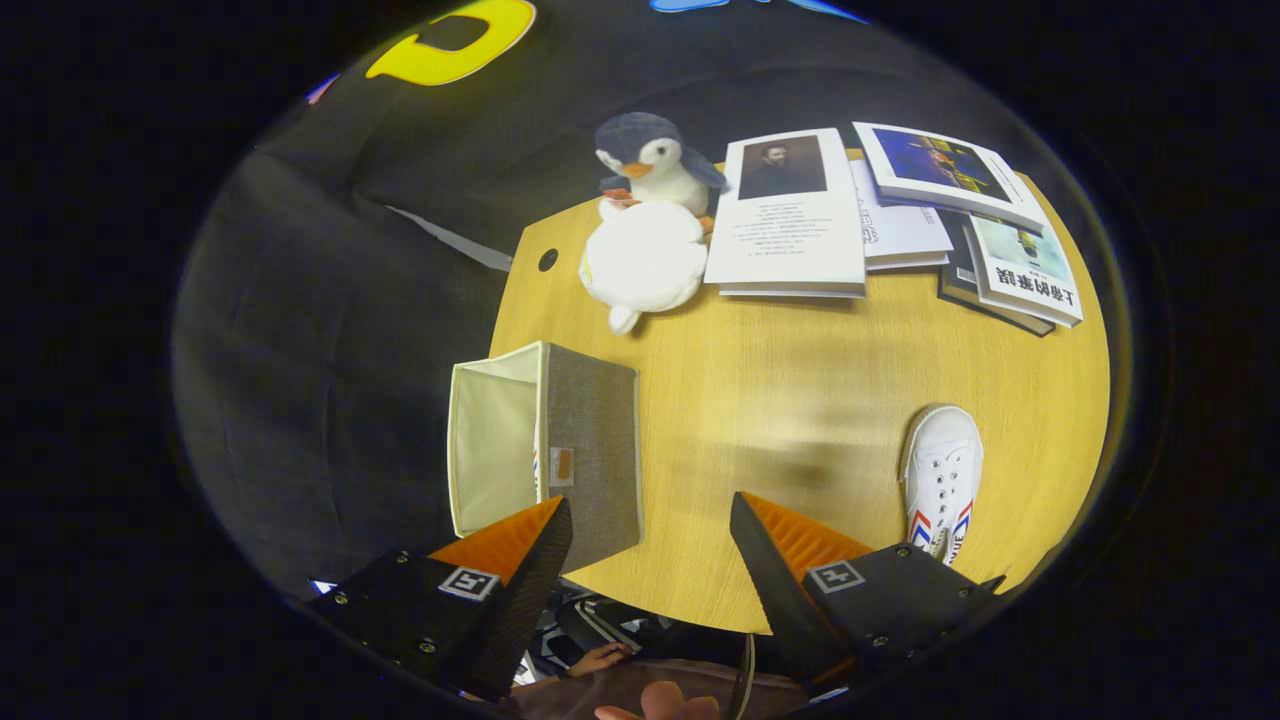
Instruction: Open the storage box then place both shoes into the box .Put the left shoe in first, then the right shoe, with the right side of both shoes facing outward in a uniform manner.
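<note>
We see the tool [650, 525] held above the near edge of the round wooden bench [800, 400], its two fingers spread wide apart with nothing between them, only bare bench top showing in the gap.

The storage box [545, 445], a grey fabric one with a pale lining, sits at the left rim of the bench, just ahead of the left finger. It lies tipped so its open mouth faces left, off the bench. A thin strip of red and blue stripe shows at the edge of the opening, which looks like part of a shoe inside, though we cannot tell for sure.

A white shoe [942, 478] with red and blue stripes on its side rests on the bench to the right, just beyond the right finger, well apart from the box.

At the far side we see a plush penguin [645, 225] lying on its back, and to its right several books [880, 215] spread out and overlapping.

Below the fingers, near us, a person's hand [600, 658] shows.
</note>
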Demonstrator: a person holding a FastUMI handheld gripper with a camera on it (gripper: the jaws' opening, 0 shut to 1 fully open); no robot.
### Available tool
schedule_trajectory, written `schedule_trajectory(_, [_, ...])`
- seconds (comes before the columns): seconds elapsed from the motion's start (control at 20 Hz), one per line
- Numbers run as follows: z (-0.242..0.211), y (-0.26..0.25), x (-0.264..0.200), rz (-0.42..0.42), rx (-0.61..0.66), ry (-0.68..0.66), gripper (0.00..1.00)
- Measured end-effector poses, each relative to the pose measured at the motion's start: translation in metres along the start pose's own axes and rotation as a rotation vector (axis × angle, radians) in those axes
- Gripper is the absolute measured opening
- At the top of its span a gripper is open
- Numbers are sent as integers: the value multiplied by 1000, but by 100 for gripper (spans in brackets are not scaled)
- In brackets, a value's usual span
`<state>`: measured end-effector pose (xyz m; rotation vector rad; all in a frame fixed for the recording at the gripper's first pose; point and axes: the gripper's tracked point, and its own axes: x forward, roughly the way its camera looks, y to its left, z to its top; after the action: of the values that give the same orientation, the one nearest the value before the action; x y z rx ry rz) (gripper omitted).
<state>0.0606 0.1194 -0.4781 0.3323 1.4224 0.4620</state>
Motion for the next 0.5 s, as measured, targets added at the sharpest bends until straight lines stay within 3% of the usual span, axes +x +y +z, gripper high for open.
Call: schedule_trajectory(0.5, [2,-42,-7,-110,135,-65,96])
